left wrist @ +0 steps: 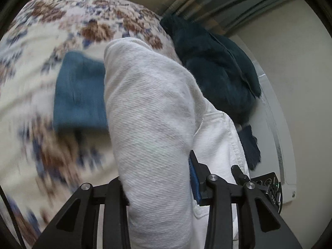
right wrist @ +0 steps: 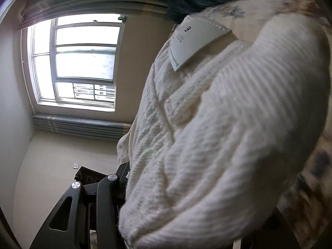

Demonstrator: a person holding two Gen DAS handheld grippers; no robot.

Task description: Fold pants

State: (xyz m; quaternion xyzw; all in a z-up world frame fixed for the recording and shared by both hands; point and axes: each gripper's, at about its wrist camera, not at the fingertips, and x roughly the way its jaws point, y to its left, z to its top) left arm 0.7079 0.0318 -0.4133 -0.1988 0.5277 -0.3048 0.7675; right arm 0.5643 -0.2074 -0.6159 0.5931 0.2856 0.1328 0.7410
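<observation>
**Gripping one pair of white pants with two grippers**

Clamped between the left gripper (left wrist: 159, 188) fingers, a thick fold of the white pants (left wrist: 153, 112) rises away above a floral blanket (left wrist: 37, 47), one blue cloth (left wrist: 79, 92) and one dark garment (left wrist: 215, 66). The right gripper (right wrist: 126, 195) is tilted toward one window (right wrist: 81, 62); pants cover its fingers, so their closure cannot be told.

I see a bed under a floral bedspread (left wrist: 41, 47); on it lie a folded blue cloth (left wrist: 78, 95) and a dark garment (left wrist: 217, 70).
</observation>
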